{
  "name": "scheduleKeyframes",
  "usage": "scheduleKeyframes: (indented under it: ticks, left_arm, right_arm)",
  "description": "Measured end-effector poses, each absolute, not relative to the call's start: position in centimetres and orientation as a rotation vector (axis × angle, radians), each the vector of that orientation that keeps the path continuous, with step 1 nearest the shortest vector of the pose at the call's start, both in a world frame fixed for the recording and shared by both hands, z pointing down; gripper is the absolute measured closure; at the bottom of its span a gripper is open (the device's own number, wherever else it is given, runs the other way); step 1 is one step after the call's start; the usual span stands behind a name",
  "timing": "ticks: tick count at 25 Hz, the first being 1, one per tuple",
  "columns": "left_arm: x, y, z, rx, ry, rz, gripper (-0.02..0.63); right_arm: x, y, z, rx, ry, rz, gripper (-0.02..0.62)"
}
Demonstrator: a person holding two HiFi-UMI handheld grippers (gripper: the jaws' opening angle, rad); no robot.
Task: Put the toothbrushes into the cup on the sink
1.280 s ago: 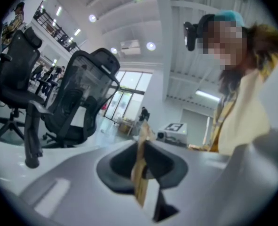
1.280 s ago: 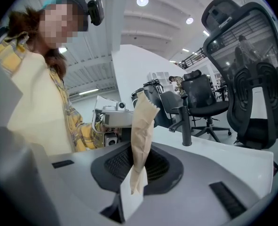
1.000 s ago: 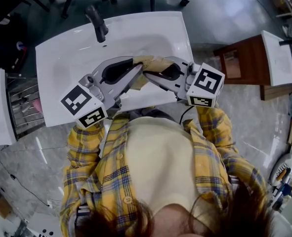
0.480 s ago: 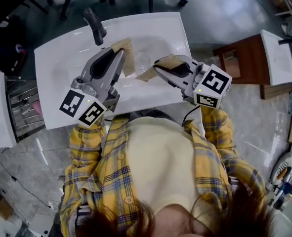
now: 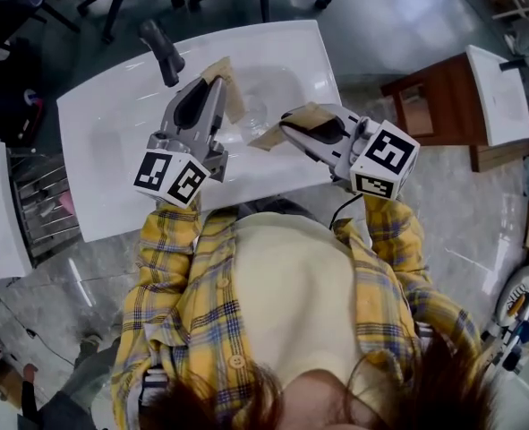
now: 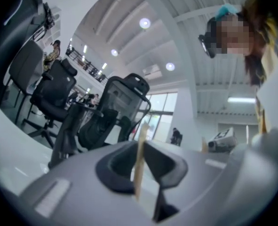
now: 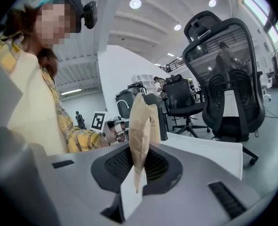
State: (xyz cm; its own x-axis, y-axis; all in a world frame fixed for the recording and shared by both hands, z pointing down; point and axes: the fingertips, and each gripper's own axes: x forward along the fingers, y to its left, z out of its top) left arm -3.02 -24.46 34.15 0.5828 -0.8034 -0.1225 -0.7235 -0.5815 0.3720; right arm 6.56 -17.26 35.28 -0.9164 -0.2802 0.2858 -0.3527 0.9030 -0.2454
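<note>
Toothbrush wrapping in two pieces, clamped by left tongs and right tongs, apart over sink, presumably to free brush.

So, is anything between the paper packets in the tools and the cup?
Nothing visible. The clear cup stands in the sink between the left tool, shut on one packet, and the right tool, shut on another.

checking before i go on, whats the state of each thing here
left gripper: shut on a brown paper strip
right gripper: shut on a brown paper wrapper
paper strip and paper wrapper: apart, one in each gripper, held over the sink
faucet: no water seen running
</note>
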Motion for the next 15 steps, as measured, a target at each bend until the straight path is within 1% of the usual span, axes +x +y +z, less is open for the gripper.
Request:
scheduleKeyframes:
  ticks: [5,15]
  left_arm:
    - [-2.0,-25.1,35.4,2.540,-1.247,-0.418,0.551]
    - [-0.9,-25.9,39.4,2.481,-1.249,-0.316,0.549]
  right_arm:
    - [6.9,-16.9,35.8,0.489,-2.813,0.447,0.554]
    - [7.1,-16.4,36.2,0.498,-2.804,0.466,0.554]
